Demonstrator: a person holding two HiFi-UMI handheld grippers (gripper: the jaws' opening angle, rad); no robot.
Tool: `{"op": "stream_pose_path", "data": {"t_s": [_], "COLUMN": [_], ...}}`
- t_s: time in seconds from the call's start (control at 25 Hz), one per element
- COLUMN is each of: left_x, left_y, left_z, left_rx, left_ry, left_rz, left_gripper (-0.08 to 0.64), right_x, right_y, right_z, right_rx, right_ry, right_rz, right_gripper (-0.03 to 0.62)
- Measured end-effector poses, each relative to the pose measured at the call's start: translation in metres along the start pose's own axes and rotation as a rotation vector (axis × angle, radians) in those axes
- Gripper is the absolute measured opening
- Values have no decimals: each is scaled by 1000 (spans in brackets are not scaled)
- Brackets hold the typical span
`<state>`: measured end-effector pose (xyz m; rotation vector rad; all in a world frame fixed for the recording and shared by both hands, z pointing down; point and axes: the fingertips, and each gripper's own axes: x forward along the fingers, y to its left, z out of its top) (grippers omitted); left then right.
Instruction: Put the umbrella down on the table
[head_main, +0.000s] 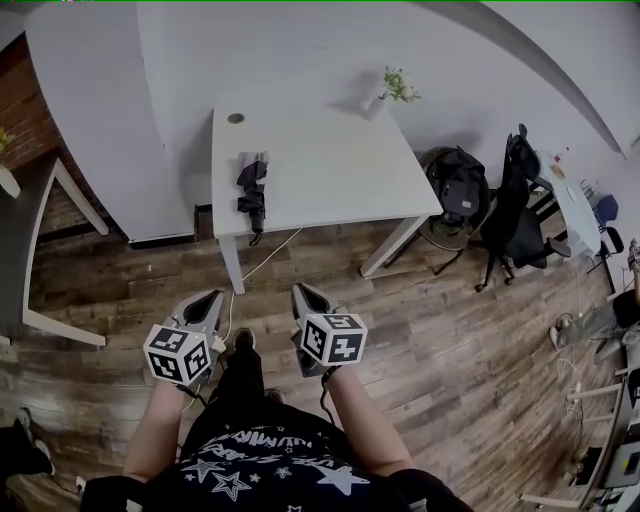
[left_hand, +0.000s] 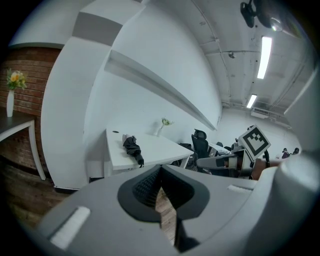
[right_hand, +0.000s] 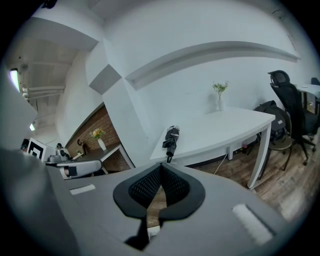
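Note:
A folded black umbrella (head_main: 251, 189) lies on the white table (head_main: 330, 170) near its left front edge, its handle tip hanging just over the edge; it also shows as the umbrella (left_hand: 133, 149) in the left gripper view and the umbrella (right_hand: 171, 140) in the right gripper view. My left gripper (head_main: 205, 304) and right gripper (head_main: 305, 298) hover over the wooden floor, well short of the table, both pointing toward it. Both are shut with nothing between the jaws. Neither touches the umbrella.
A small white vase with flowers (head_main: 385, 92) stands at the table's far edge. A black office chair (head_main: 515, 215) and a dark backpack on a stool (head_main: 458, 190) are to the table's right. A dark table (head_main: 20, 250) and a brick wall lie left. A cable (head_main: 262, 262) hangs below the table.

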<state>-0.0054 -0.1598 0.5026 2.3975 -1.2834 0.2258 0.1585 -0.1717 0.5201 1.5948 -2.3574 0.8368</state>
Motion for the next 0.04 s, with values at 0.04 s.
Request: {"op": "stream_pose_path", "data": {"t_s": [0.04], "left_x": [-3], "left_y": [-3], "left_z": [-1], "left_rx": [3], "left_ry": [-3], "left_rz": [0], "left_gripper": [3], "right_x": [-4], "right_y": [1], "right_z": [-3], "right_rx": [-1], "right_ry": [0], "right_rz": [0], "right_gripper": [14]}}
